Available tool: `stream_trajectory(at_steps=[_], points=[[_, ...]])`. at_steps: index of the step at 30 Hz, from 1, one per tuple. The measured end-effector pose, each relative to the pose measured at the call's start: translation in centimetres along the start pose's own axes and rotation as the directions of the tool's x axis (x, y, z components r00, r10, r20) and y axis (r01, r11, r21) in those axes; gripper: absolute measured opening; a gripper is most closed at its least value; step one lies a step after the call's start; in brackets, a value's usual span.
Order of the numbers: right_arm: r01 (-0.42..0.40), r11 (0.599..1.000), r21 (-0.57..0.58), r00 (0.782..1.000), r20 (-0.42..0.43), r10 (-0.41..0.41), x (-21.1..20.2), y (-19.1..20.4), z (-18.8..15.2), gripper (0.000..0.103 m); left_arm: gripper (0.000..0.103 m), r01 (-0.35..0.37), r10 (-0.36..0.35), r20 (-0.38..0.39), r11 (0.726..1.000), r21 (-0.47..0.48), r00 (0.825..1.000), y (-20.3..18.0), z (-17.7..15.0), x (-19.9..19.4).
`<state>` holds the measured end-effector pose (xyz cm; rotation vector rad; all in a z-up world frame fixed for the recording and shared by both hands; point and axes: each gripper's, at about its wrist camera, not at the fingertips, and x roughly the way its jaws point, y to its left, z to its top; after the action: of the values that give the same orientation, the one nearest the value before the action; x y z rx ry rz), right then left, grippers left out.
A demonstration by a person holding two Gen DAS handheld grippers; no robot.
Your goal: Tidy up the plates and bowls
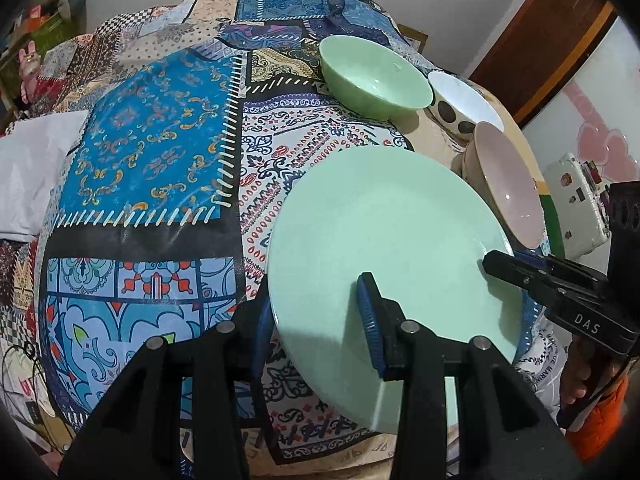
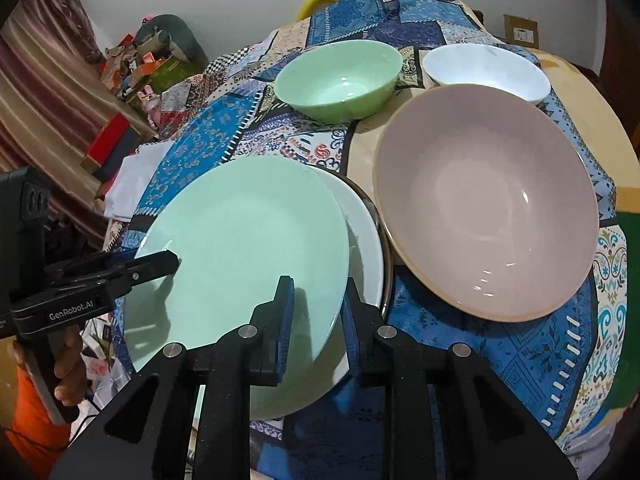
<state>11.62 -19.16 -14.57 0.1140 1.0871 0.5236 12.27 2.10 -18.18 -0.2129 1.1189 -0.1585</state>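
Patchwork cloth (image 1: 160,152) covers the round table (image 2: 592,92), which sits in a cluttered room with striped curtains on one side. Above the near edge, the green plate (image 1: 384,232) is carried by both grippers: the left gripper (image 1: 316,320) straddles its rim on one side, and the right gripper (image 2: 316,316) pinches the opposite rim, jaws nearly together on the thin edge. A two-sided hold like this likely keeps the wide, flat plate level and stops it sliding as it is set on the white plate (image 2: 366,224) beneath, which peeks out on the right gripper's side. So the plates seem to be going into one stack near the table's front edge.

Bowls stand apart from the plates: the pink bowl (image 2: 484,200) just beside the stack, the green bowl (image 2: 340,80) and the white bowl (image 2: 486,70) toward the far edge. From the left wrist the white bowl shows dark spots on its outside.

Hard to tell: whether the green plate already rests on the white one or hangs just above it, since their contact is hidden. A dark rim under the white plate may be another plate. Only fingers and an orange sleeve (image 2: 36,412) of the person show
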Motion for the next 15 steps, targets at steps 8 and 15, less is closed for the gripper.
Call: stream_trajectory(at_steps=[8, 15], points=[[-0.010, 1.000, 0.029, 1.000, 0.000, 0.010, -0.19, -0.89, -0.47, 0.021, 0.039, -0.013, 0.013, -0.013, 1.000, 0.011, 1.000, -0.57, 0.24, 0.80], [0.012, 1.000, 0.002, 1.000, 0.002, -0.012, -0.16, -0.27, -0.49, 0.022, 0.039, -0.006, 0.006, -0.014, 1.000, 0.013, 1.000, -0.37, 0.42, 0.93]])
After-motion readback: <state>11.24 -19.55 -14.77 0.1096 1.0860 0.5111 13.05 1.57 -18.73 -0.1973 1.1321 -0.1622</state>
